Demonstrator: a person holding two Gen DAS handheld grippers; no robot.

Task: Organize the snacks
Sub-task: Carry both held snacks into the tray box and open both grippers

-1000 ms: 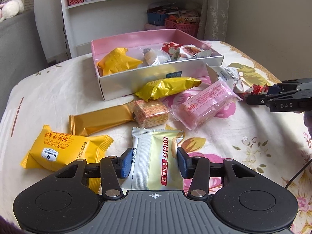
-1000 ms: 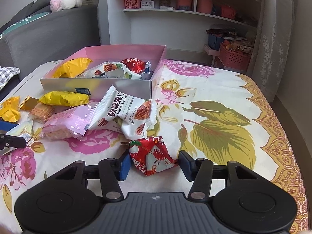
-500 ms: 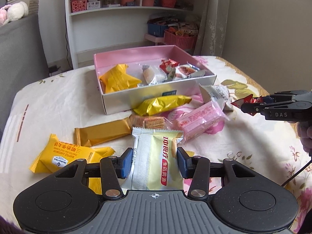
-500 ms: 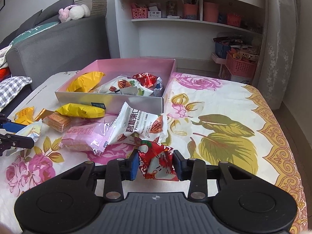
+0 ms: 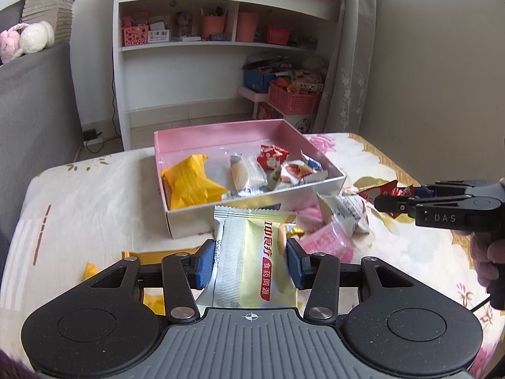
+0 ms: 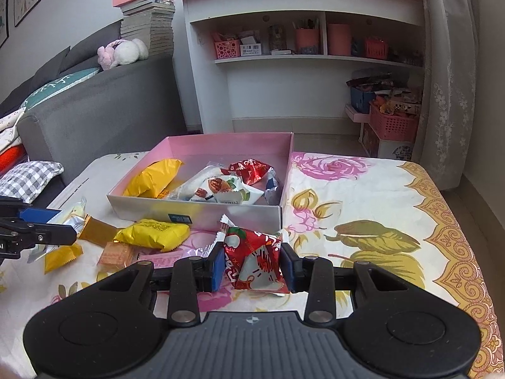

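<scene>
Held aloft: left gripper (image 5: pixel 249 263) clamped on cream biscuit packet (image 5: pixel 252 259), right gripper (image 6: pixel 252 270) on red candy wrapper (image 6: pixel 254 259); slick film risks slipping before pink box (image 6: pixel 285 177).

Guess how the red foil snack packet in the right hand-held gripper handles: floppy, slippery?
Red foil packet looks puffy and crinkled, so probably soft, light and yielding. Its glossy film may slip. The right hand-held gripper pinches mid-body, so the loose ends likely flop.
</scene>
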